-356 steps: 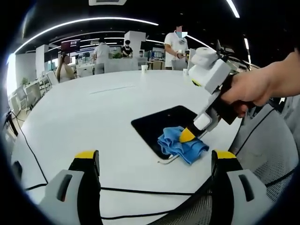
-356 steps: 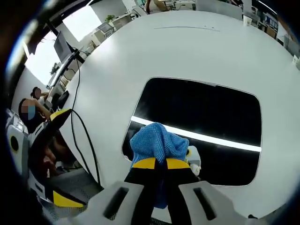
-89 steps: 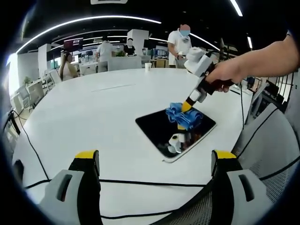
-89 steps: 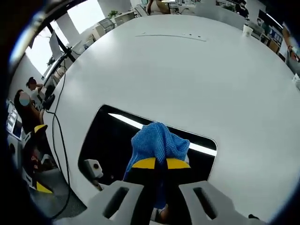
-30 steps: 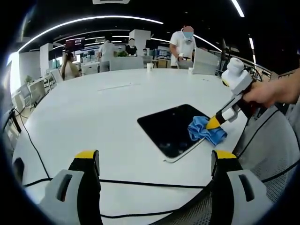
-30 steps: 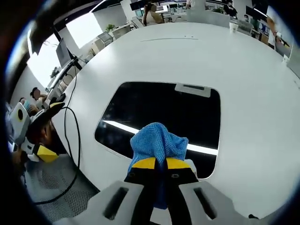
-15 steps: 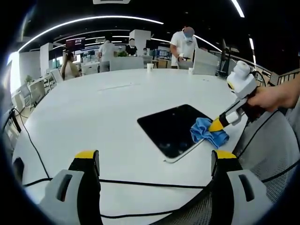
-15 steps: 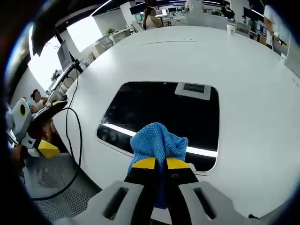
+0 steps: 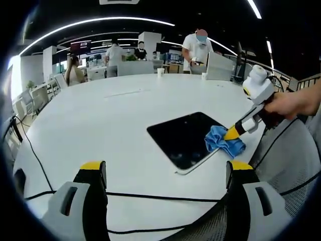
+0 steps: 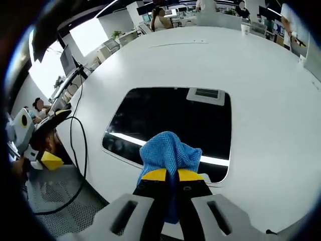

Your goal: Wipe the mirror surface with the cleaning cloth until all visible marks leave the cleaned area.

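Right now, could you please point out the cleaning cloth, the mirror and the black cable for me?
cleaning cloth (image 10: 169, 150), right gripper view, top of the blue bundle.
mirror (image 10: 170, 118), right gripper view, middle of the dark surface.
black cable (image 9: 165, 197), left gripper view, stretch along the table's near edge.

cleaning cloth (image 9: 223, 142) wiped to mirror's (image 9: 186, 134) edge
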Available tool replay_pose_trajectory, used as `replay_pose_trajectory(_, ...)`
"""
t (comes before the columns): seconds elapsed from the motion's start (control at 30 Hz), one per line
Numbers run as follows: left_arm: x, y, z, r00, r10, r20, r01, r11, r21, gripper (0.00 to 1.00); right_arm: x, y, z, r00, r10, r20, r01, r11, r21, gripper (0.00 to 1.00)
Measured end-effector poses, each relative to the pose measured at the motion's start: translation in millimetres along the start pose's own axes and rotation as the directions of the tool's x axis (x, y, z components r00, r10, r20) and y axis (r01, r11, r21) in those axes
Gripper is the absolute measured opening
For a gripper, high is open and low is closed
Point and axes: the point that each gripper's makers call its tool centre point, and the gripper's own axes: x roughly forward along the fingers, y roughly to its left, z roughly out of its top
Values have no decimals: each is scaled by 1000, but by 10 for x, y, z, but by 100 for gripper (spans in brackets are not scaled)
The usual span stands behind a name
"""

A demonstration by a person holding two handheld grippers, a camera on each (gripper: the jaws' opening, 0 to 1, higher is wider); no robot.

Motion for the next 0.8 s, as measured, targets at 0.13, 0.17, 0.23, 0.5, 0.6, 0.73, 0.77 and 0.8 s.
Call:
replay_pose_trajectory(0.13, 2, -2, -3, 1000, -1, -2, 1, 1000, 0, 99, -21, -80, -5, 1000, -7, 4, 7, 1000, 11, 0)
replay_pose_trajectory(0.17, 2, -4, -3, 1000, -2, -2, 2, 1000, 1, 99, -25, -97, -5, 1000, -8, 5, 8, 1000, 13, 0)
replay_pose_trajectory(0.23, 3, -7, -5, 1000, -3, -4, 3, 1000, 1, 99, -37, -118, -15, 1000, -10, 7, 10, 1000, 18, 0)
replay_pose_trajectory(0.5, 5, -6, -10, 1000, -3, -7, 3, 1000, 1, 99, -76, -232, -25, 1000, -23, 16, 23, 999, 43, 0)
replay_pose_trajectory(0.6, 5, -5, -13, 1000, -3, -8, 3, 1000, 1, 99, -86, -273, -28, 1000, -24, 20, 23, 998, 55, 0)
replay_pose_trajectory(0.73, 6, -12, -16, 1000, -6, -10, 6, 1000, 3, 99, -109, -329, -41, 999, -33, 20, 32, 998, 61, 0)
replay_pose_trajectory(0.77, 6, -11, -15, 1000, -6, -10, 6, 1000, 2, 99, -114, -342, -43, 999, -34, 20, 32, 997, 65, 0)
replay_pose_trajectory(0.8, 5, -11, -14, 1000, -5, -9, 5, 1000, 2, 99, -117, -356, -45, 999, -33, 20, 32, 997, 70, 0)
